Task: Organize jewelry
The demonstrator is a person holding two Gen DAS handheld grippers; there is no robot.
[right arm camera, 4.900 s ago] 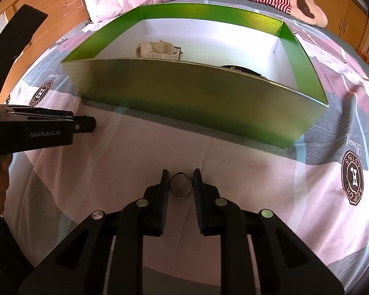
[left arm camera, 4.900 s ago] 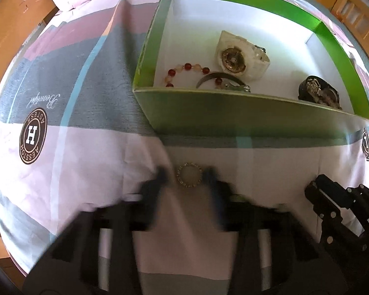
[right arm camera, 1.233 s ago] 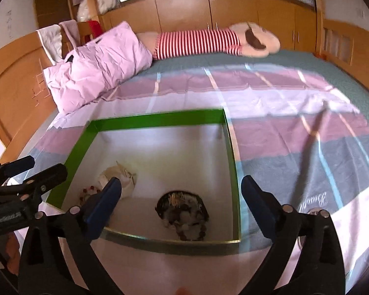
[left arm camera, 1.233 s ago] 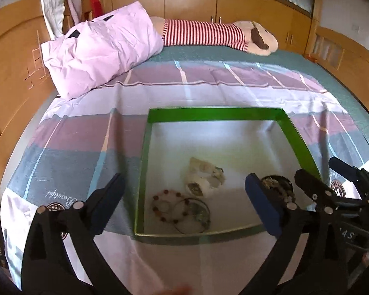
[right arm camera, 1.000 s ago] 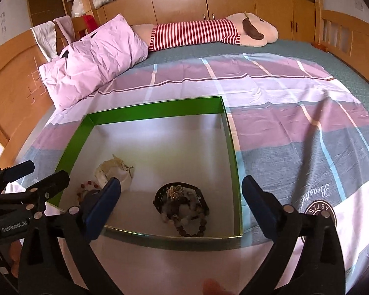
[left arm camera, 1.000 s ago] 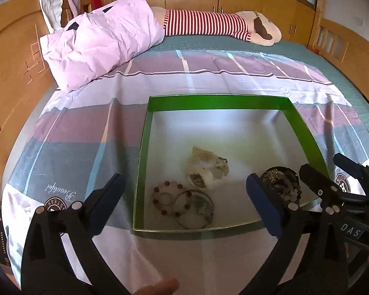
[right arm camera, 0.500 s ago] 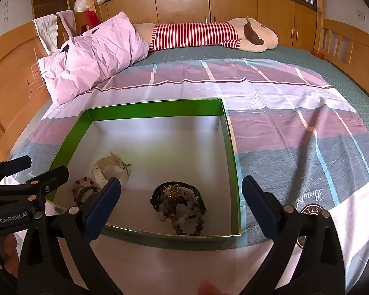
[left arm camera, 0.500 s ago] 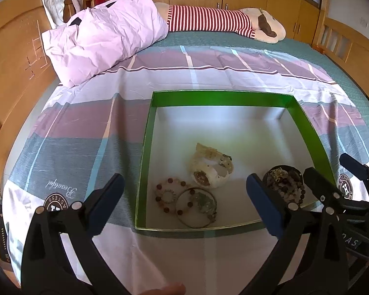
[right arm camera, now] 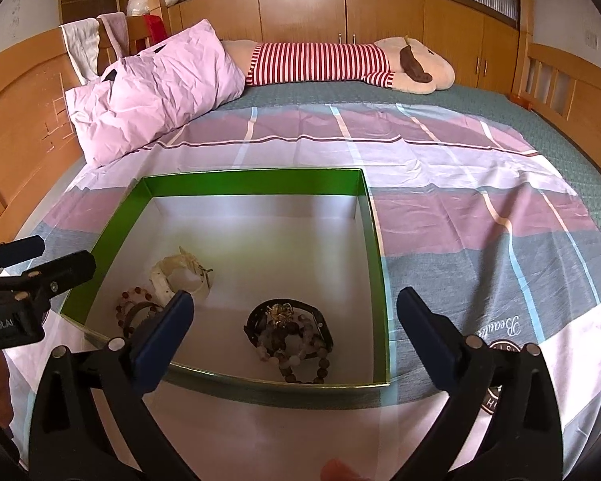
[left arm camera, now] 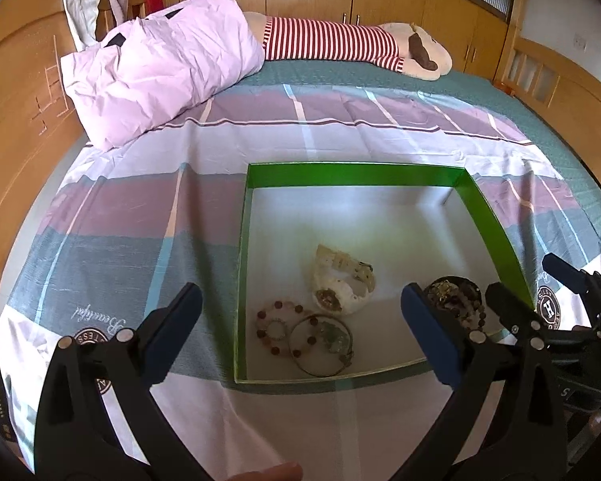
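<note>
Both the left claw [left arm camera: 300, 324] and right claw [right arm camera: 294, 320] were held wide and empty above the green box [left arm camera: 497, 224], low in frame, where the jewelry [right arm camera: 288, 334] was seemingly already gathered, so that little beyond withdrawal was judged to remain.

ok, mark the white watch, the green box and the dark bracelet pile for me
white watch [left arm camera: 342, 284], left wrist view, on its pale case
green box [left arm camera: 352, 174], left wrist view, on the far wall
dark bracelet pile [right arm camera: 288, 332], right wrist view, on the beads at its middle
</note>
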